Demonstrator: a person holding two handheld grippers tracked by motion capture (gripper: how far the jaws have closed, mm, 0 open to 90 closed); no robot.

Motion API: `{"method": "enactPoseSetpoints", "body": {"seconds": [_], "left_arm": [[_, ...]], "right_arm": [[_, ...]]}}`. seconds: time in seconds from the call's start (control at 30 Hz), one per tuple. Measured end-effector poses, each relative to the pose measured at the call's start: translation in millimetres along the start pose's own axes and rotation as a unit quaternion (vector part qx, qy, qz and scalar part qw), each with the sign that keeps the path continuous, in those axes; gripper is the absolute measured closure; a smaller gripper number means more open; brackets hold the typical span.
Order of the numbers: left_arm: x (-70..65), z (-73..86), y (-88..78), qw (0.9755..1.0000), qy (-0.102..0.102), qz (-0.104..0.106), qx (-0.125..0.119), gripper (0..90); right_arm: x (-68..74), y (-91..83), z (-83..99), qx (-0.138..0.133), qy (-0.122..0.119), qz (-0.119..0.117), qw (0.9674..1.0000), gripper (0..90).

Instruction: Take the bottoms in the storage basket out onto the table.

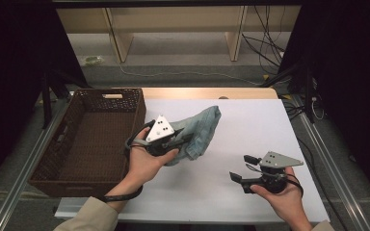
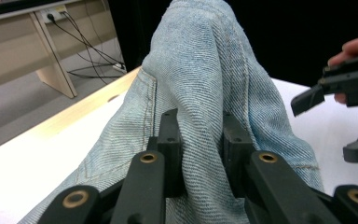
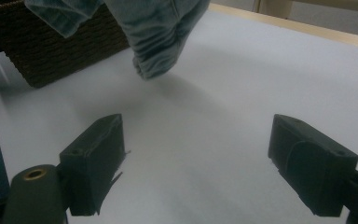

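While my left gripper (image 2: pixel 200 154) is pinching the denim cloth (image 1: pixel 200 127) just beside the basket (image 1: pixel 84 139), probably bound there, my right gripper (image 3: pixel 205 163) is waiting with fingers wide apart and empty.

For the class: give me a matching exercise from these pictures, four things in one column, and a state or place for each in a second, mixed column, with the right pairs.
Things:
1. denim cloth
2. basket
3. left gripper
4. right gripper

States:
A. open, holding nothing
B. pinched between two jaws
C. brown, empty, at the table's left edge
D. shut on fabric

Pairs: 1-B, 2-C, 3-D, 4-A
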State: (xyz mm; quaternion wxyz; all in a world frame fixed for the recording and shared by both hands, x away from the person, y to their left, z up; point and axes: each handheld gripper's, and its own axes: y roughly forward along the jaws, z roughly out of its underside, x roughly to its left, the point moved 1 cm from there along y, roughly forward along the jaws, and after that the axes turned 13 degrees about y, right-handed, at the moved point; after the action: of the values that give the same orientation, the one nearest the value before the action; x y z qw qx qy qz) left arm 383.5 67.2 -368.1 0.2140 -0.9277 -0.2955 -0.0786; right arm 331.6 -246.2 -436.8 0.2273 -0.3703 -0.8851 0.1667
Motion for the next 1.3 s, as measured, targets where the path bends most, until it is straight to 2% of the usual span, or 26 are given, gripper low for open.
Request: {"method": "enactPoseSetpoints", "body": {"seconds": [0.37, 0.77, 0.87, 0.97, 1.03, 1.3], "left_arm": [[-15.5, 14.9, 21.6, 0.9990, 0.007, 0.027, 0.034, 73.6], [-29.2, 30.8, 46.2, 0.9975, 0.011, 0.045, 0.053, 70.7], [-31.9, 35.9, 53.9, 0.9960, 0.018, 0.050, 0.071, 65.0], [-34.1, 35.6, 56.9, 0.9960, 0.022, 0.050, 0.071, 62.1], [-34.1, 32.5, 57.5, 0.9957, 0.026, 0.049, 0.074, 56.6], [-27.4, 25.9, 48.2, 0.9960, 0.002, 0.046, 0.076, 39.8]], "right_arm": [[-0.3, -0.1, 0.0, 0.000, 0.001, -0.001, 1.0000, 19.6], [-1.5, -1.4, -0.6, -0.003, 0.002, 0.005, 1.0000, 19.4], [-2.6, -3.3, -1.5, -0.010, 0.004, 0.012, 0.9999, 19.3], [-3.8, -5.1, -2.2, -0.015, 0.008, 0.018, 0.9997, 19.1], [-4.4, -5.1, -2.0, -0.015, 0.009, 0.021, 0.9996, 19.1], [-5.1, -4.9, -1.8, -0.016, 0.010, 0.027, 0.9995, 18.6]]}}
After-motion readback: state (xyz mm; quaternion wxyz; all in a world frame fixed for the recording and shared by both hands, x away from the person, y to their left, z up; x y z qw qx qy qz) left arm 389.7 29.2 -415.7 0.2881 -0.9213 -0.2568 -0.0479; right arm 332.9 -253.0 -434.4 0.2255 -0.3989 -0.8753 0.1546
